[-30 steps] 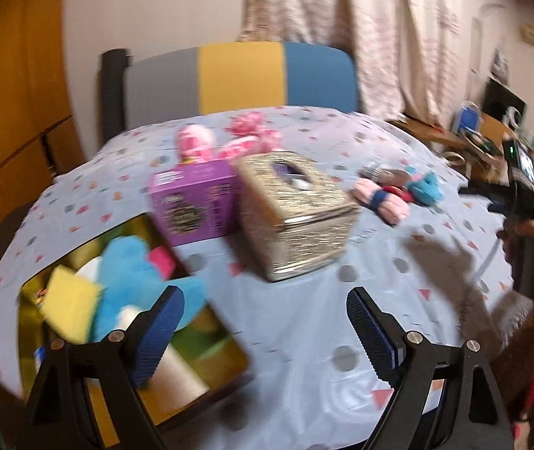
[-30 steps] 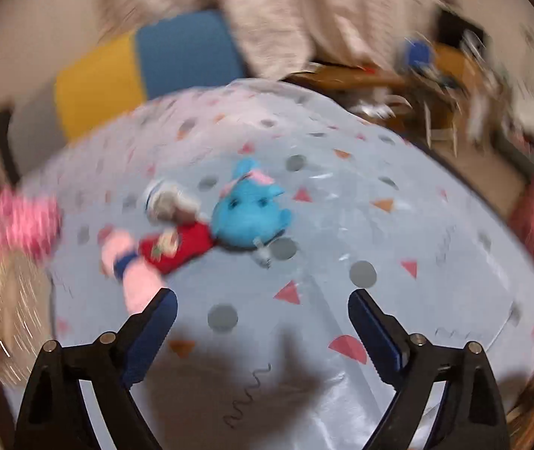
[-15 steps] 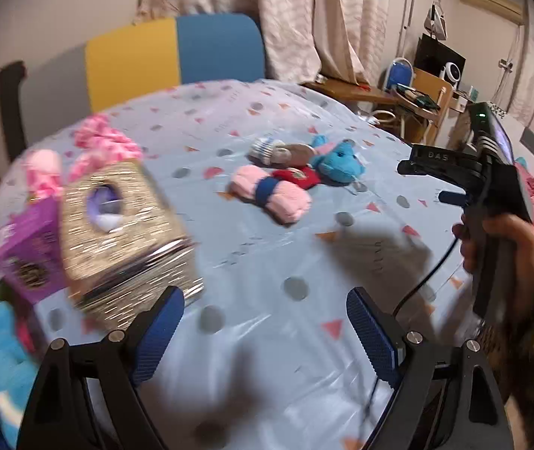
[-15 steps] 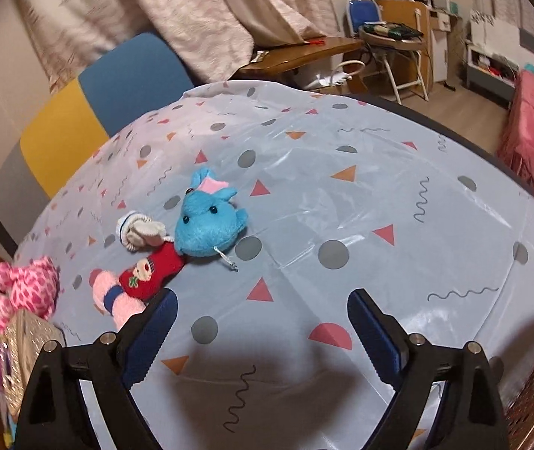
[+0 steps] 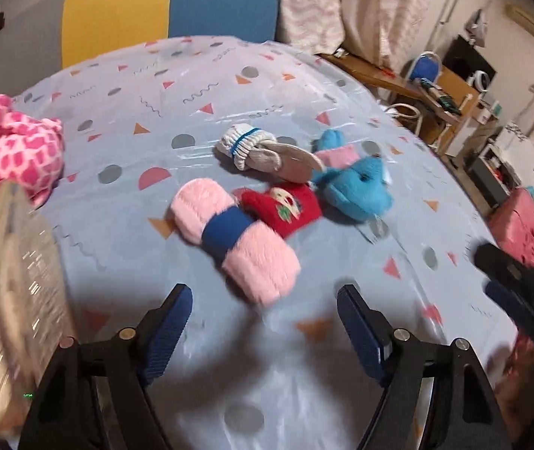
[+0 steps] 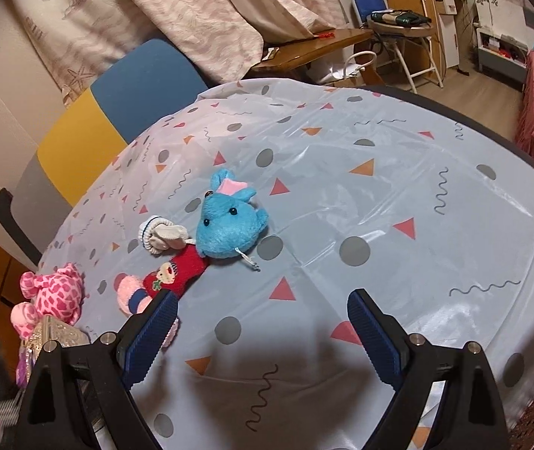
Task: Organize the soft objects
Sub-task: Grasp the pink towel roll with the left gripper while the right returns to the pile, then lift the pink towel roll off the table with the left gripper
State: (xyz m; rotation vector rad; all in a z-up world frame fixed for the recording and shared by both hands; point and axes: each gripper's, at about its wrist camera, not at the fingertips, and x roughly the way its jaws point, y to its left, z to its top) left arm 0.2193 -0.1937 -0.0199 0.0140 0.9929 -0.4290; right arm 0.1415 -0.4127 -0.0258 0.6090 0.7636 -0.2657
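My left gripper (image 5: 263, 322) is closing on nothing, just short of the fluffy pink blue-banded roll (image 5: 235, 236); my right gripper (image 6: 259, 332) gapes empty. The glittery gold tissue box's (image 5: 8, 281) contents are hidden.

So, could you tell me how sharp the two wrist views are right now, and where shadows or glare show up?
Left wrist view: motion-smeared, worst at the glittery box and pink spotted plush; gripper shadow falls on the tablecloth. Right wrist view: crisp on the blue plush; glare streaks on the plastic cloth; dark shadow between the fingers; fisheye bends the table edge.
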